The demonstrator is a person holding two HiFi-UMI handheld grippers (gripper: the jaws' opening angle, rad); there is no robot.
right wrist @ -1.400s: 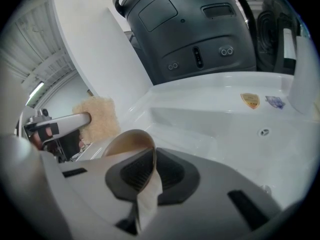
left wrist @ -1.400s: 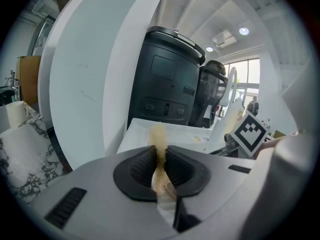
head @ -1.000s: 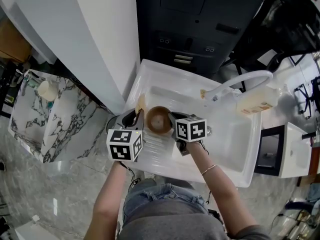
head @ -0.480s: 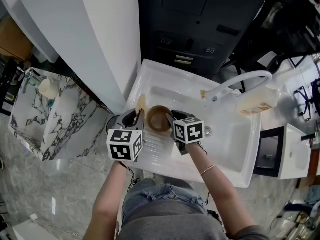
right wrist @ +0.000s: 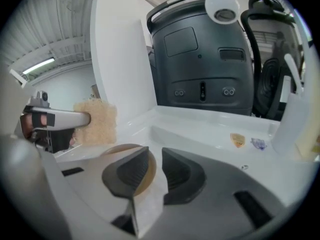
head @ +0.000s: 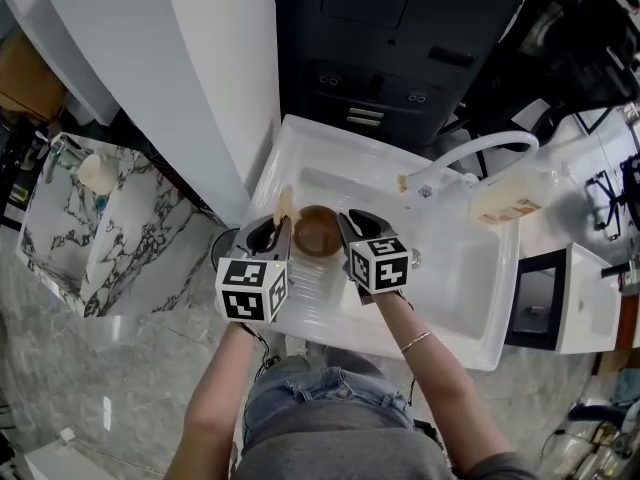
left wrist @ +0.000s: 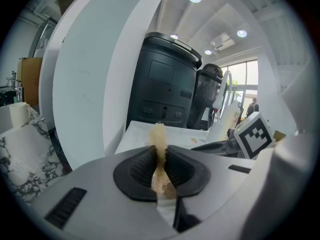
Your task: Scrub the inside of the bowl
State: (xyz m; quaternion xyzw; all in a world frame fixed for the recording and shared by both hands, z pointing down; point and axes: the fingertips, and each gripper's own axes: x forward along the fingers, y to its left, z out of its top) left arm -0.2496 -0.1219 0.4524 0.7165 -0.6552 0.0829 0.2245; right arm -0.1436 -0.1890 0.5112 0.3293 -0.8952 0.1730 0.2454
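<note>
A brown bowl [head: 318, 231] hangs over the left part of the white sink [head: 470, 298]. My right gripper [head: 346, 232] is shut on the bowl's right rim; in the right gripper view the bowl [right wrist: 145, 176] shows behind the left jaw. My left gripper [head: 281, 234] sits just left of the bowl, shut on a tan sponge [head: 285, 206]. The sponge [left wrist: 159, 143] stands up between the dark pads in the left gripper view. From the right gripper view the sponge [right wrist: 96, 121] sticks out of the left gripper [right wrist: 55, 119], beside the bowl and outside it.
A white faucet [head: 484, 154] arches over the sink's far right, with a soap bottle [head: 510, 206] beside it. A drain [head: 414, 260] and small scraps [right wrist: 237, 139] lie in the basin. A black appliance [head: 400, 48] stands behind, a white wall [head: 210, 98] to the left.
Both grippers and the bowl have shifted slightly toward the far side of the sink. The sponge stays at the bowl's left edge.
</note>
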